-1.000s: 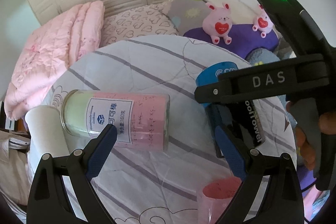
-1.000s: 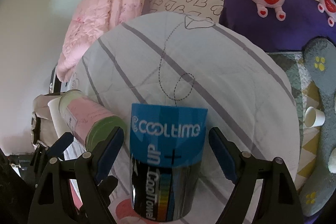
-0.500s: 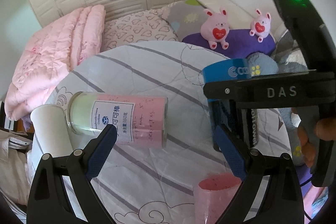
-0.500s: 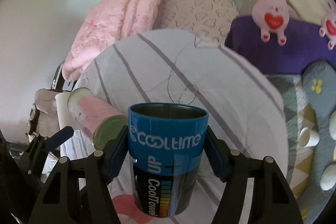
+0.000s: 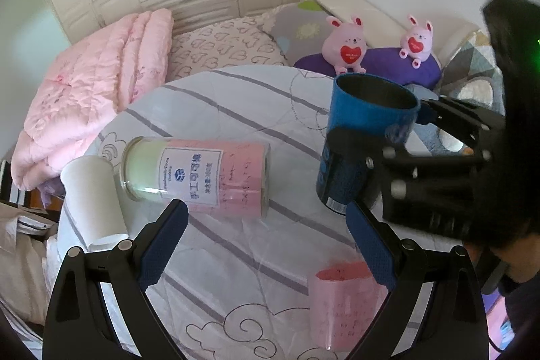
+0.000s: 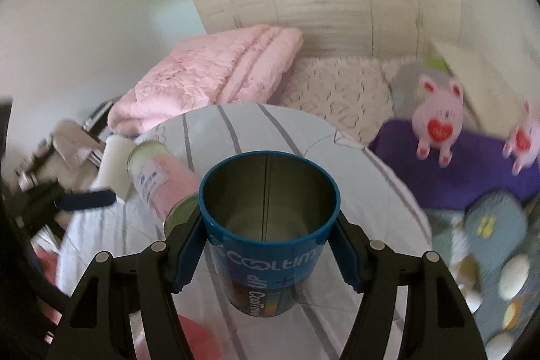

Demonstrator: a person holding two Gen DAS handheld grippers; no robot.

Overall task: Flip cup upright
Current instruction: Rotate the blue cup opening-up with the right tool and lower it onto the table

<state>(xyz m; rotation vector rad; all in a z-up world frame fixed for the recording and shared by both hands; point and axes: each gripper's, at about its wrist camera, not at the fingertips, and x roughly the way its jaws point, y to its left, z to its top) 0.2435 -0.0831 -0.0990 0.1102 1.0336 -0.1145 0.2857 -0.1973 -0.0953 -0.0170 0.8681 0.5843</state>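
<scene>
The right tool (image 6: 270, 245) is clenched on the blue cup (image 6: 268, 225), which a second ago stood loose between spread pads. Mouth up, the cup is now tilted above the striped worktop (image 5: 236, 110), so only setting down remains. The left tool (image 5: 266, 240) hangs released near the pink jar (image 5: 206, 174).

Your blue cup (image 6: 270, 225) has a bare metal inside and white lettering printed under its rim. Its open mouth faces up, tilted slightly, and it sits toward the right edge of the striped round table (image 5: 236, 97).
</scene>
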